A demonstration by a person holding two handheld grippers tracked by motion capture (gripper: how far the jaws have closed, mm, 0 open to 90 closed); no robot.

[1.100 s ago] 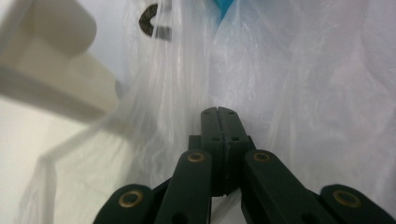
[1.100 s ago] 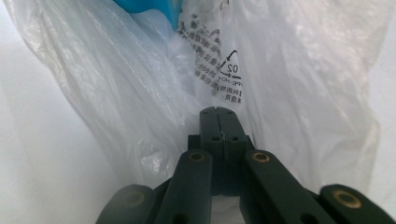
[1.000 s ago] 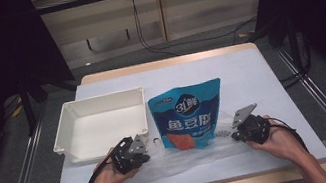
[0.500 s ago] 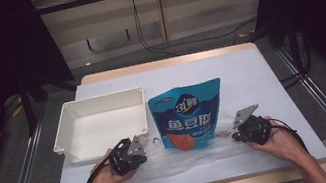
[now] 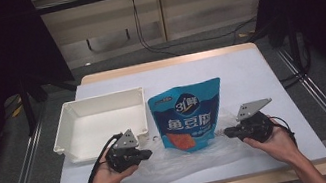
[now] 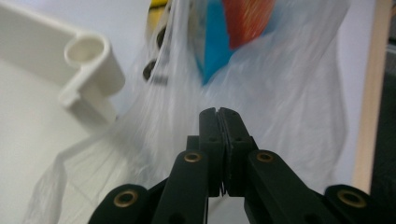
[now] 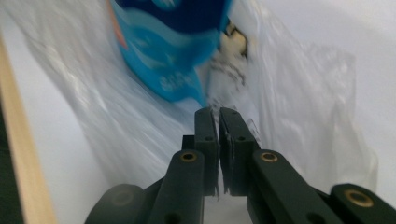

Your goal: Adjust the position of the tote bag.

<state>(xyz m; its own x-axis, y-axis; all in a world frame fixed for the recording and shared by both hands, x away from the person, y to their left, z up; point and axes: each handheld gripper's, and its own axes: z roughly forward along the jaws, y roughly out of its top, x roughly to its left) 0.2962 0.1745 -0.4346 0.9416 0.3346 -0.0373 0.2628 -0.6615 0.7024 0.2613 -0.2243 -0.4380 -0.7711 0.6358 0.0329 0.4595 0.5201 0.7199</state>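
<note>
While both grippers, left (image 5: pixel 145 153) and right (image 5: pixel 229 133), keep their jaws closed on the clear plastic bag (image 5: pixel 188 160) near the worktop's front edge, the blue pouch (image 5: pixel 188 117) lies on it; bagging likely requires lifting the bag mouth.

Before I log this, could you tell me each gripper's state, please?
Left gripper: closed on the thin clear plastic bag.
Right gripper: closed on the same bag.

Bare tabletop (image 5: pixel 249 71) lies open upper right; the white tray (image 5: pixel 97 121) blocks centre left, blue pouch (image 5: pixel 188 117) mid-frame.
</note>
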